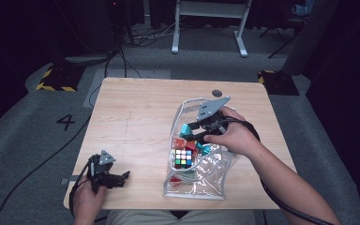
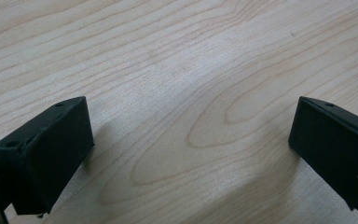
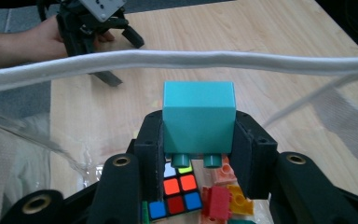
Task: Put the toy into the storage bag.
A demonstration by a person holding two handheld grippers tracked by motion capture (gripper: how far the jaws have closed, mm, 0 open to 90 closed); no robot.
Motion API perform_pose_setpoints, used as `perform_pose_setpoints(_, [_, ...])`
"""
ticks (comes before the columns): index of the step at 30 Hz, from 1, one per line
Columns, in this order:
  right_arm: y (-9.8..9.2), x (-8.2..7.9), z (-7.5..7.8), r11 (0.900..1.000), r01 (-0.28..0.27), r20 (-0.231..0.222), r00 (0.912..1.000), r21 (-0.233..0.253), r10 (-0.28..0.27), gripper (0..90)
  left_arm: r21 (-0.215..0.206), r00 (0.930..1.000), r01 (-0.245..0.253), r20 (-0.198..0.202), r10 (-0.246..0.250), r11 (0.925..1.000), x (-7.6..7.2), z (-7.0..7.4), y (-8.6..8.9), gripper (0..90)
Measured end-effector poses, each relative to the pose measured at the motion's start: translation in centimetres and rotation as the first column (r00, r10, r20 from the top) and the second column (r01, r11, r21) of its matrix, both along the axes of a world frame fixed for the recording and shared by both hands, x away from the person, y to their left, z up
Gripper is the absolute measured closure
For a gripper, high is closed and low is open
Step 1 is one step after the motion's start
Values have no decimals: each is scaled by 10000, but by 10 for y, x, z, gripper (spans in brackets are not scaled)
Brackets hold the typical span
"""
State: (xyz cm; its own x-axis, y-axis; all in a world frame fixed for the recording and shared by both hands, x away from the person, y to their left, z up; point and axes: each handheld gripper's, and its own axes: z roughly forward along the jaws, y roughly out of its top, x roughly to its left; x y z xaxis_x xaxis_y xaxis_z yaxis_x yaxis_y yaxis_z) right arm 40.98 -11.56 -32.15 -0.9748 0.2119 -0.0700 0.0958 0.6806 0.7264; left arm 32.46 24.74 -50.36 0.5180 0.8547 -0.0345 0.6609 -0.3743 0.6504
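Teal block (image 3: 198,122) sits clamped between the right gripper's (image 3: 198,154) jaws, inside the clear pouch (image 1: 194,185) mouth above the puzzle cube (image 1: 183,157). Lift straight, clearing the white rim (image 3: 177,60). Left gripper (image 1: 122,178) rests wide open, empty, on the table (image 1: 136,112) near-left.

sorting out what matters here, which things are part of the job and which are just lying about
In the job:
- teal block, clamped in the right gripper
- clear bag

Lying about:
- puzzle cube and red brick in the bag
- left gripper, open, idle on the table
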Motion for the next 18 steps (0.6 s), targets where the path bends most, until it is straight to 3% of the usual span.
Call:
perform_pose_setpoints(10, [22,-12,-8,9969,-777,-320,9965,-77,774,592,10,10000,2,-3,-2,10000,0,0,0,0])
perform_pose_setpoints(18, [33,-21,-16,9908,-1246,-588,9909,-534,1214,592,18,10000,22,-7,-22,10000,0,0,0,0])
